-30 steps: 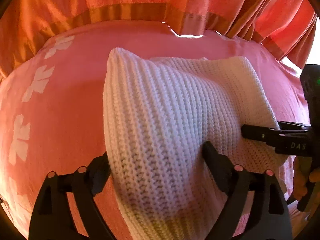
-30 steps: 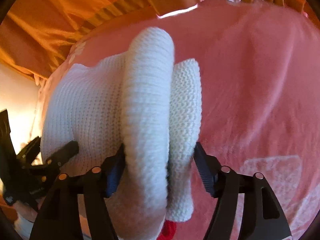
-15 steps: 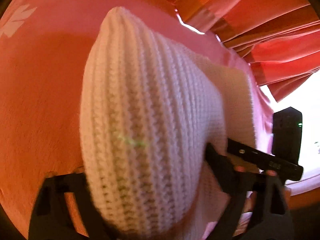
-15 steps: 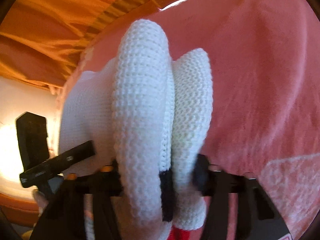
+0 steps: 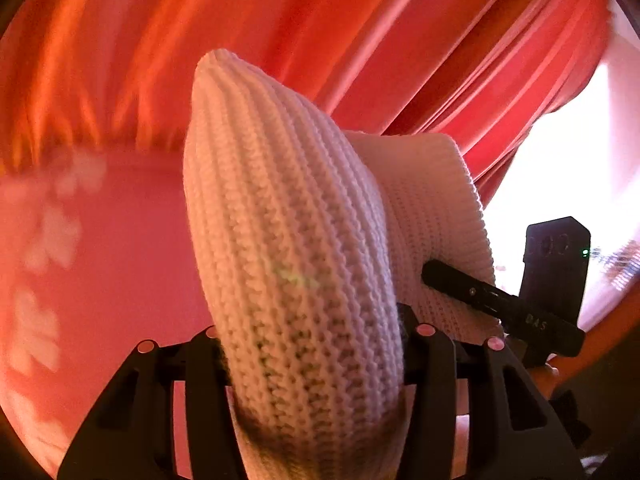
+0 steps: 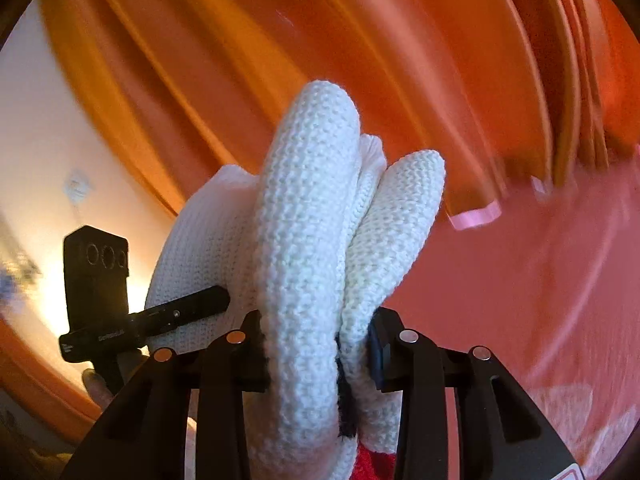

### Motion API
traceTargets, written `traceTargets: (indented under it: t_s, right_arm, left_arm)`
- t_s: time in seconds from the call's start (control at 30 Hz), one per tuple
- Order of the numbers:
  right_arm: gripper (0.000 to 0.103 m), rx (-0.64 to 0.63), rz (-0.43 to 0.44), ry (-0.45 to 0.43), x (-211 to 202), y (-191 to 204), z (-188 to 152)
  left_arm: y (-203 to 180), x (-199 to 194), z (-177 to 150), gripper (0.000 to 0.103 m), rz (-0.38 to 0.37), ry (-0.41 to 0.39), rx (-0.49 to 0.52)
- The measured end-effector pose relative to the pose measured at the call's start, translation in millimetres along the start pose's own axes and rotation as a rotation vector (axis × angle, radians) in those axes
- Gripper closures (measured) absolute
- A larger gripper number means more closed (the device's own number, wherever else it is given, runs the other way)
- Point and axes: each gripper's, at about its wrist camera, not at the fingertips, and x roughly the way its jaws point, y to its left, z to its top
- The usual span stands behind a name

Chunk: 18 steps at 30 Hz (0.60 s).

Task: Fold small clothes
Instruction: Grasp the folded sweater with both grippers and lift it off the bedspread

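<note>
A white knitted garment (image 5: 292, 248) is held up in the air between both grippers. My left gripper (image 5: 312, 344) is shut on a thick fold of it. My right gripper (image 6: 316, 332) is shut on another bunched fold of the same garment (image 6: 308, 240), which shows a dark trim and a red patch at its lower edge. The right gripper also shows in the left wrist view (image 5: 500, 304), clamped on the garment's far side. The left gripper shows in the right wrist view (image 6: 160, 316), low on the left.
A pink bed sheet with white leaf prints (image 5: 100, 248) lies below; it also shows in the right wrist view (image 6: 520, 280). Orange-red curtains (image 5: 360, 40) hang behind the bed. A bright window (image 5: 568, 160) is at the right.
Both grippers have lifted the garment off the sheet and tilted upward. The views now face the curtains instead of the bed surface.
</note>
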Motion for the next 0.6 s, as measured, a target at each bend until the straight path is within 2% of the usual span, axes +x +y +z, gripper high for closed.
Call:
traceTargets:
  t_s: [0.13,0.27,0.4,0.6]
  right_arm:
    - [0.069,-0.082,0.044,-0.104,-30,49,23]
    - [0.069,-0.15,0.078,-0.145,-42,87,40]
    - [0.069,-0.177,0.091,-0.125,-26,103,52]
    - [0.068,-0.192,0.071,-0.04,25,113,44]
  left_arm:
    - [-31,-58,26,0.055,0.003,-0.096,0.1]
    - [-54,-101,40,0.054,0.032,-0.178,0.181]
    - [-47,-130,41,0.054,0.056,-0.221,0.172]
    - [-13,-130,30,0.053,0.111,-0.219,0.107]
